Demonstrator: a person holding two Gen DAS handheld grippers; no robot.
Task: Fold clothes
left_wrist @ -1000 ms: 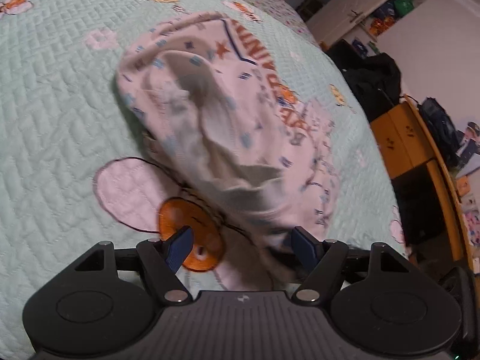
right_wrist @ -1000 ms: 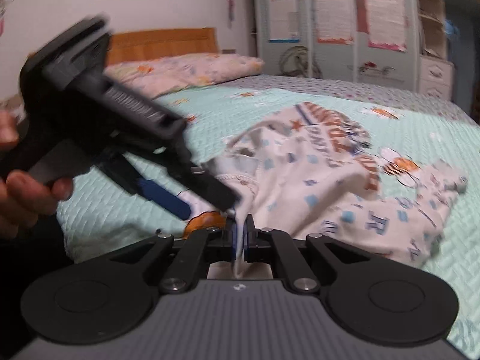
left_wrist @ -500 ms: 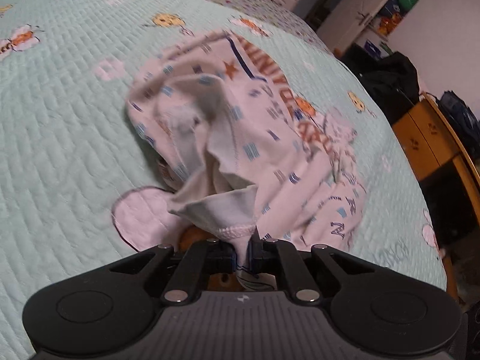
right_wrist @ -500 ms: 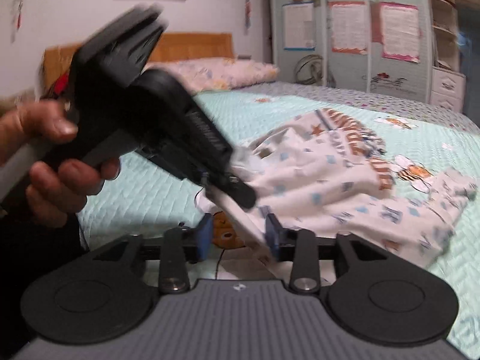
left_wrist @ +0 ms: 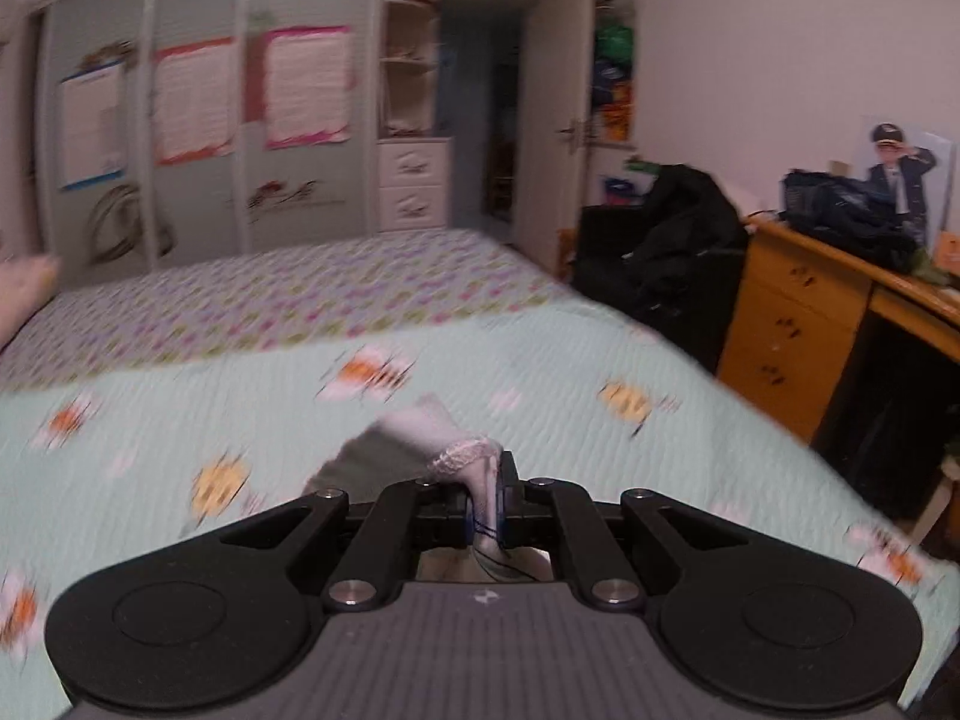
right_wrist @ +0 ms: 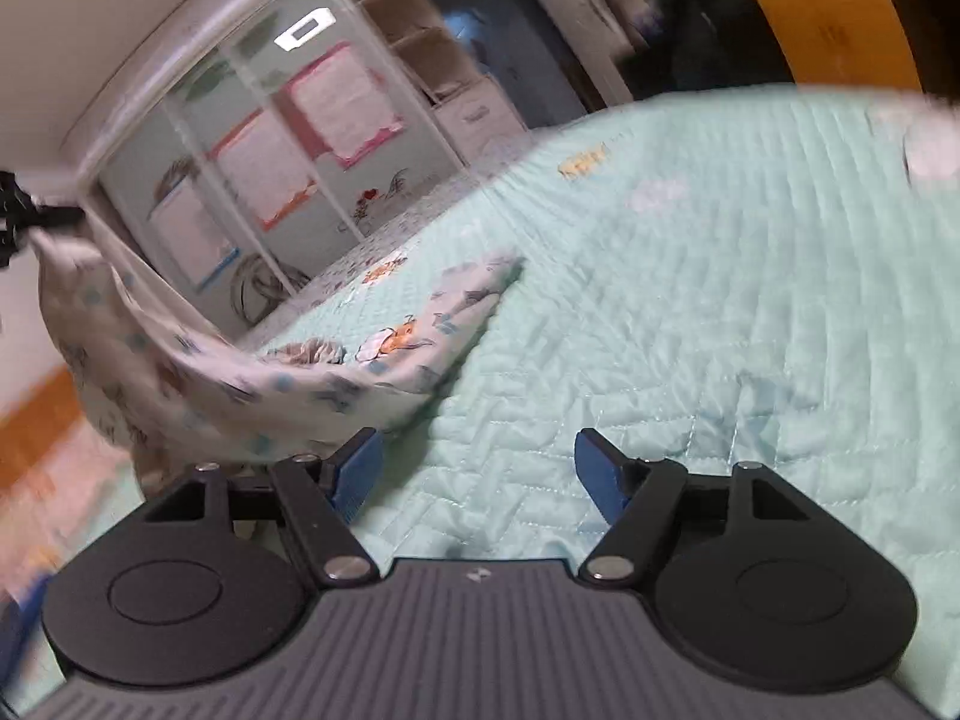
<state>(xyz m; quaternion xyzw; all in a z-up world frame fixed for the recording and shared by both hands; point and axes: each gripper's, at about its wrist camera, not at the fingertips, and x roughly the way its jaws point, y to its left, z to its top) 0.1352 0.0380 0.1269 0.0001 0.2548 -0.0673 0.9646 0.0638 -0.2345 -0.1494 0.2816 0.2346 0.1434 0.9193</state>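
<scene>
Fabric fills the middle of the left tool (left_wrist: 485, 516), whose blue pads are pressed together on the lace-trimmed edge of a small printed garment (left_wrist: 420, 450), low in the centre of the left wrist view. In the right wrist view that garment (right_wrist: 240, 378) hangs from the far left edge of the frame and trails down onto the mint quilted bed (right_wrist: 690, 312), its far end lying flat near the middle. At the bottom, the right tool (right_wrist: 477, 468) has just been spreading; its blue pads stand apart with only quilt showing between them.
</scene>
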